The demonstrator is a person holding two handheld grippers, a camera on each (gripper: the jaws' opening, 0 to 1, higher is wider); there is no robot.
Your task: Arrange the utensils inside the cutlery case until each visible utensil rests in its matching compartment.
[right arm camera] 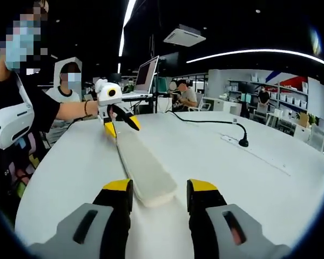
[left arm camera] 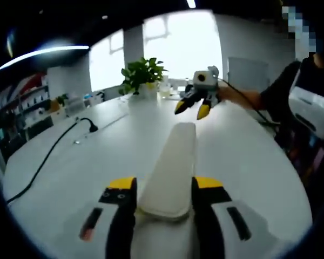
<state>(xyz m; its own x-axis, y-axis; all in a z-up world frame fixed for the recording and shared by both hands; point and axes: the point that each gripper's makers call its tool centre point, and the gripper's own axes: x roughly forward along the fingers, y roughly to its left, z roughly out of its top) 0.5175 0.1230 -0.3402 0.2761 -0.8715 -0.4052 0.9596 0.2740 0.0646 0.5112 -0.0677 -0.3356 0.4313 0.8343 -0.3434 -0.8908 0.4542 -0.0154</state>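
Left tool (left arm camera: 164, 195) spread around the near end of the closed cutlery case (left arm camera: 173, 170) on the white bench (left arm camera: 97, 162), right tool (right arm camera: 154, 197) spread at the opposite end

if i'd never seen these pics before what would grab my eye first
Probably the long pale cutlery case, lying closed on the white table and running lengthwise between the two grippers. The left gripper has its yellow-tipped jaws on either side of one end, while the right gripper sits open at the other end. Behind, a potted plant stands bright against the window.
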